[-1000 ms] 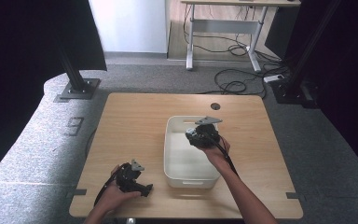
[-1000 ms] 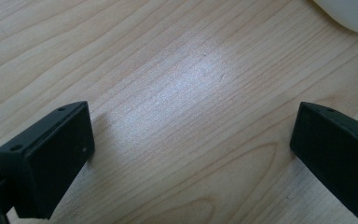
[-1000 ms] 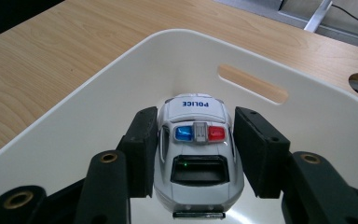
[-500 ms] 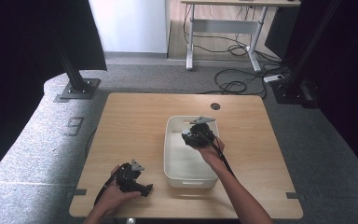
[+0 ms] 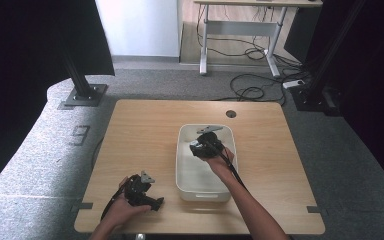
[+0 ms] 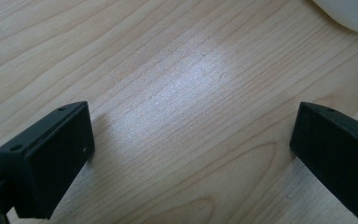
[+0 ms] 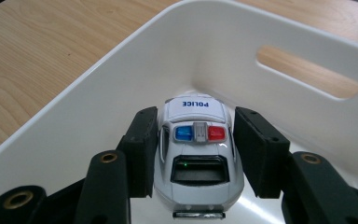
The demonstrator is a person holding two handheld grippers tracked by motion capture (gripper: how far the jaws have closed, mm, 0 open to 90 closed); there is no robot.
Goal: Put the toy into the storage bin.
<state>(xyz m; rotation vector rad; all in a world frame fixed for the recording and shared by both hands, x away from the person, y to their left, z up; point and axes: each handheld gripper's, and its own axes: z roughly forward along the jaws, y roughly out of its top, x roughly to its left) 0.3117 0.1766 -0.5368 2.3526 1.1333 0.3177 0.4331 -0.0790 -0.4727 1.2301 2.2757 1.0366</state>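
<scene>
"Toy police car (image 7: 198,161), white with one blue and one red light on its roof, sits right between the two black jaws of the right gripper (image 7: 196,154). See it?"

"Yes! Are the jaws squeezing it?"

"They sit tight against both of its sides, so I think they hold it. The car's long way runs straight out from the jaws, its POLICE end pointing to 12 o'clock, at the corner of the white plastic bin (image 7: 98,88)."

"Is the car in the bin?"

"It is inside the bin's walls, near the far end (the end with the slot handle). I cannot tell if its wheels touch the floor of the bin yet."

"Where is the bin on the table?"

"From above, the bin (image 5: 182,170) lies a bit to the right of the middle of the light wooden table (image 5: 140,130), and the right gripper (image 5: 200,148) is over its far half."

"And the other one?"

"The left gripper (image 5: 152,202) rests at about 7 o'clock, by the near edge. Its jaws are wide open with bare wood between them. The right hand is much nearer, so I think it just has to let go."
</scene>
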